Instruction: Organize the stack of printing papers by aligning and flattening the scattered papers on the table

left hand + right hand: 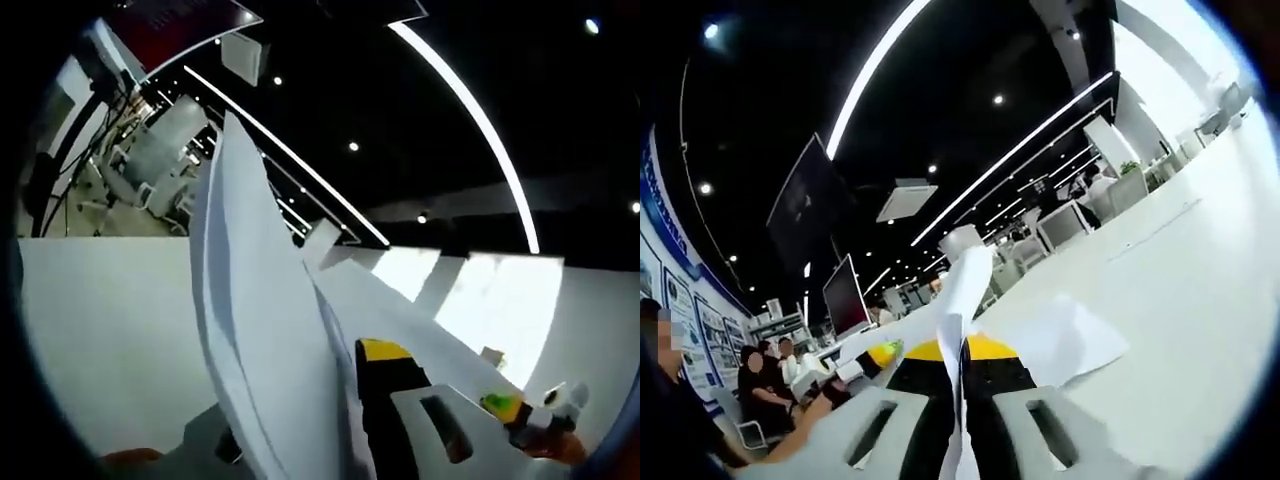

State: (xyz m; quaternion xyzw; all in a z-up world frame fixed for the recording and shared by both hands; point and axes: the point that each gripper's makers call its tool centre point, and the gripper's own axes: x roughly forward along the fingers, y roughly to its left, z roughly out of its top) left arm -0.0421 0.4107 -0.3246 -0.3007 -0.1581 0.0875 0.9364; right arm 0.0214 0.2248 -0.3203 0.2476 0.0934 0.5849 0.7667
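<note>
Right gripper (962,395): both jaws pressed together on the edge of a stack of white papers (962,300), sheets pinched in the slit between the yellow-tipped black pads. The papers rise edge-on from the jaws, standing up off the table, top corner curling a bit to the right. One loose sheet (1065,340) lies flat on the white table (1200,300) just right of the jaws. To the left, in the same view, the other gripper's yellow-green tip (883,352) sits near the papers' lower edge, a hand (805,420) behind it.

Left gripper (385,400): one black jaw with a yellow tip and a grey slotted finger show, lying against the right face of the papers (260,330); the opposite jaw is hidden behind the sheets, so cannot tell for sure whether it is clamped. Papers fan up tall and tilted here, several layers visible along the left edge. The right gripper's green-tipped end (505,408) shows at lower right, touching the far edge of the sheets.

Farther out: white table on both sides, dark ceiling with long light strips (875,70), a hanging dark screen (805,215), monitors (845,295), office chairs (160,150), seated people (760,385) at far left of the right gripper view.
</note>
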